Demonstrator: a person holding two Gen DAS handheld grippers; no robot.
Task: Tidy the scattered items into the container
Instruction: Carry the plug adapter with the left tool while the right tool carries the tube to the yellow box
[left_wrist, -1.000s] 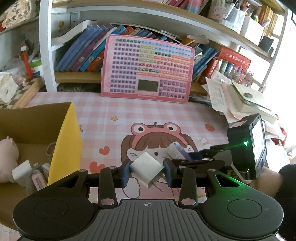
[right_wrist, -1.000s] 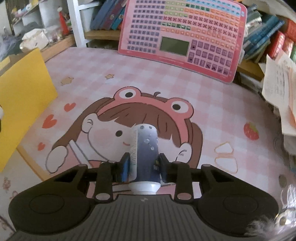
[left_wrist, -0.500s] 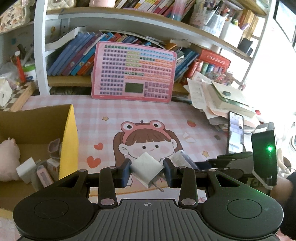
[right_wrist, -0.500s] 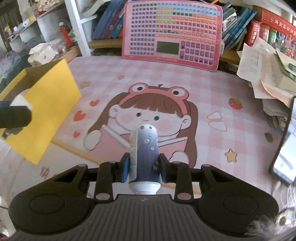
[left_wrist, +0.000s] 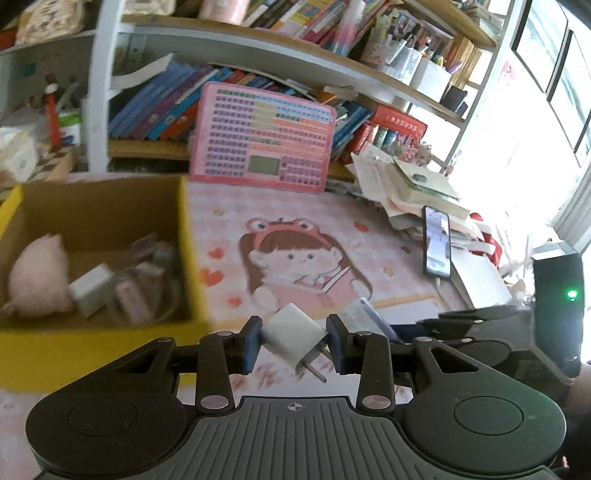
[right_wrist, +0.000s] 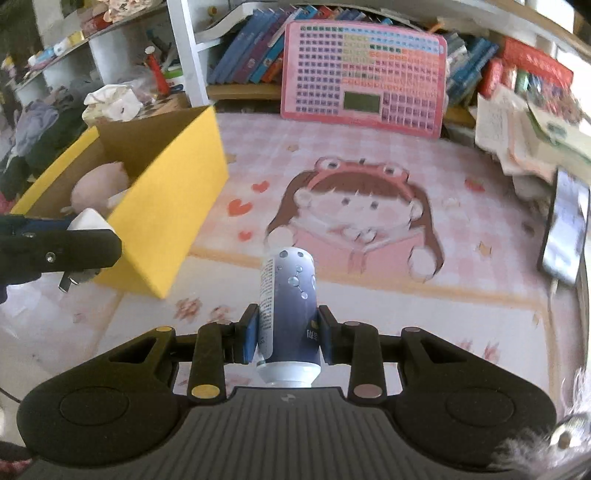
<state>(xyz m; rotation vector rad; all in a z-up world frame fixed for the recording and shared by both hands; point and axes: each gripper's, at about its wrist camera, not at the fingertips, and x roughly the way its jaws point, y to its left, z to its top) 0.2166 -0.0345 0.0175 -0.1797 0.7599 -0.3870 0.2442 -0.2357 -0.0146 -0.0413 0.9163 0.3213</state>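
The charger (left_wrist: 293, 334), a white plug block, sits clamped between the pads of the left tongs (left_wrist: 294, 341), tilted with its two prongs pointing down and to the right. It hangs above the worktop (left_wrist: 369, 236), just right of the box's (left_wrist: 186, 236) near corner and not yet over the opening. The right tongs (right_wrist: 287, 338) are closed on a blue-and-white bottle (right_wrist: 288, 295), gripped low on its body with the cap end toward the camera, over the pink mat and well to the right of the box. Inside the box already lie a pink plush (left_wrist: 38, 275), another white block (left_wrist: 90, 288) and some small packets, blurred.

The step in hand looks like carrying both items to the box. To do it well, the left tongs should travel left over the yellow wall with the prongs held above the rim, then release over the bare cardboard near the front, not onto the plush. The bottle should follow once the left tongs are out of the way, so the two do not meet above the opening; lowering it before release would stop it rolling or bouncing.
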